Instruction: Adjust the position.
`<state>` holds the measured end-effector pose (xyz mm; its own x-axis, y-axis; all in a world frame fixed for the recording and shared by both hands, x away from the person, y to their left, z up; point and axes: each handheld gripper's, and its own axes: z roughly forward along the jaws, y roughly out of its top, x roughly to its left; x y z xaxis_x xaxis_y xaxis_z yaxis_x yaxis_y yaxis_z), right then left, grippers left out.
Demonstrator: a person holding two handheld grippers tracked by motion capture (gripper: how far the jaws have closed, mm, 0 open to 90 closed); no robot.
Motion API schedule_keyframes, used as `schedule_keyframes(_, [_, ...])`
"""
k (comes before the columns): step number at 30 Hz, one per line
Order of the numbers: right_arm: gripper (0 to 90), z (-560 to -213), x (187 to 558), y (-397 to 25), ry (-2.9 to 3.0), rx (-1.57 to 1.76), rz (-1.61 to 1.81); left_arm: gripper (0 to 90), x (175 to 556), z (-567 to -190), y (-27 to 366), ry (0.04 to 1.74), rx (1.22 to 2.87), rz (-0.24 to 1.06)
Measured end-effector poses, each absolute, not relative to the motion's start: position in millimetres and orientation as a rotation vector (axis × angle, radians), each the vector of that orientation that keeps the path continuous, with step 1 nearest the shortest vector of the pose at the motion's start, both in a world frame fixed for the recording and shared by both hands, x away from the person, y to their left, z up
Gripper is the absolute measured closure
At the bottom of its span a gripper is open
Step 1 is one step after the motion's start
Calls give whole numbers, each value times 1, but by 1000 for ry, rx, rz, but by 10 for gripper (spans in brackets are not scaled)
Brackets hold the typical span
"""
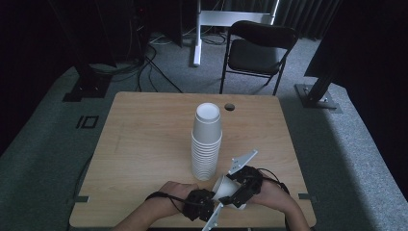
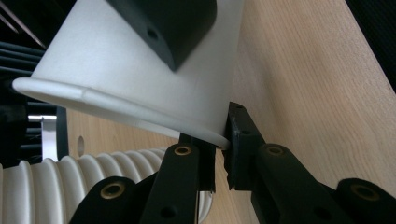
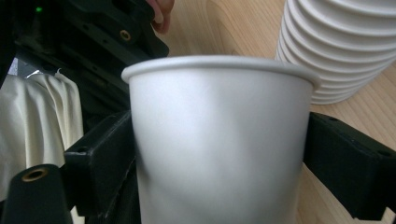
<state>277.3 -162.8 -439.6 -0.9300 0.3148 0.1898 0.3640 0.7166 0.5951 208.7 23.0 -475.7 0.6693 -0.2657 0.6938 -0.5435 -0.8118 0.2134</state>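
The right gripper (image 1: 234,191) squeezes a white paper cup (image 1: 225,187) by its sides, tipped over near the front edge of the table (image 1: 144,144). The left gripper (image 1: 211,202) pinches the cup's rim. A tall stack of cups (image 1: 207,144) stands just beside.

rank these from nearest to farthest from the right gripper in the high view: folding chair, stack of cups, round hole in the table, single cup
1. single cup, clamped in the right gripper
2. stack of cups, just behind-left, mid-table
3. round hole, near the table's far edge
4. folding chair, on the floor beyond the table
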Motion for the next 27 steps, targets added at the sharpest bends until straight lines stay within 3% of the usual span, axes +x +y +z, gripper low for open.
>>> schedule_keyframes(9, [116, -446, 280, -156, -2853, -564, -972, 838, 211, -479, 22, -619, 2523, 914])
schedule_keyframes(22, [208, -443, 274, -156, -2940, -509, -1033, 819, 218, -478, 24, -543, 2525, 847])
schedule_keyframes(27, [215, -444, 276, -161, -2922, -540, -1093, 735, 222, -475, 28, -483, 2498, 831])
